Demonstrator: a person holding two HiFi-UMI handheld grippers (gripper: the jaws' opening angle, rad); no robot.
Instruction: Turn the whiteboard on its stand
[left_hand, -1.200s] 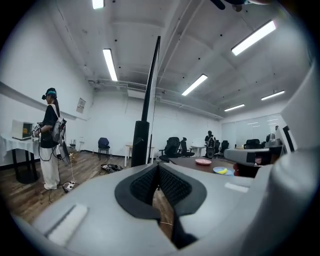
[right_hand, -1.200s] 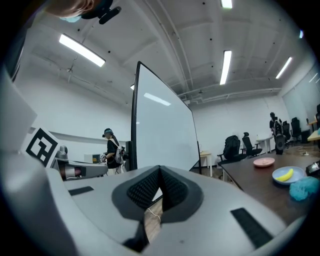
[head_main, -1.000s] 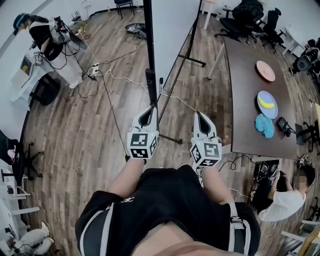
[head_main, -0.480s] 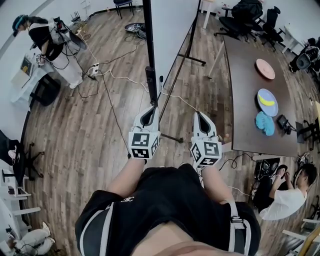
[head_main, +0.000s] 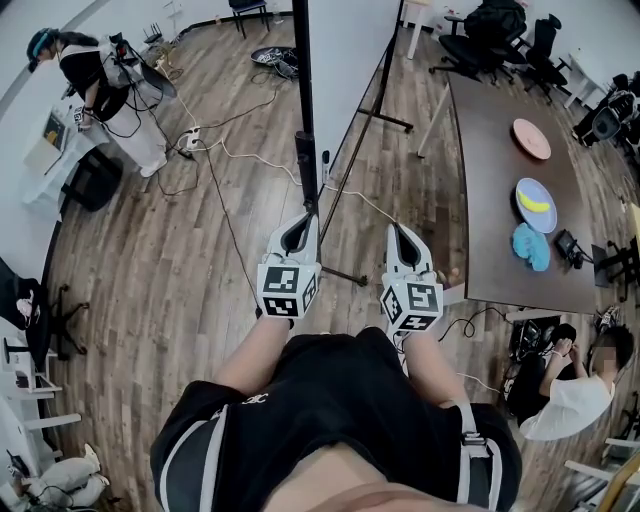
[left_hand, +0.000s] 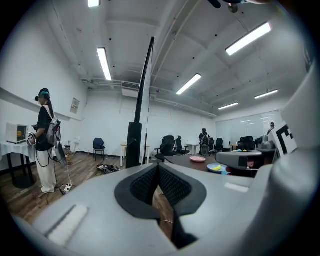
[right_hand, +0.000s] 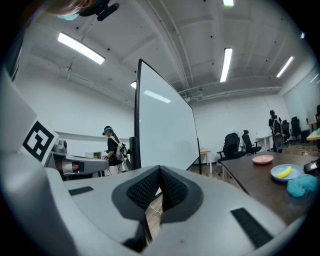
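Since a second ago the whiteboard's (head_main: 345, 60) near dark edge has drifted slightly to the right in the head view, while both tongs have kept their places.

We see the whiteboard standing upright on the wood floor (head_main: 150, 260), ahead of us and left of the dark worktop (head_main: 500, 200). It is a tall white panel in a thin black frame. From the left gripper view it shows edge-on (left_hand: 145, 100), a thin dark line rising toward the ceiling, with a black block (left_hand: 133, 145) fixed low on its side post. From the right gripper view its plain white face (right_hand: 165, 130) shows, and it reflects a ceiling light. Black stand bars (head_main: 385, 75) slant down to the floor behind it, and a foot bar (head_main: 340, 275) lies between our two tongs.

Our left tongs (head_main: 310, 213) are closed with nothing between the pads (left_hand: 158, 170). The tips sit just short of the whiteboard's near post, and we cannot tell whether they touch it. Our right tongs (head_main: 393, 228) are also closed and empty (right_hand: 160, 172), level, and apart from the board.

On the worktop lie a pink plate (head_main: 531, 140), a blue plate (head_main: 535, 207) and a blue cloth (head_main: 530, 250).
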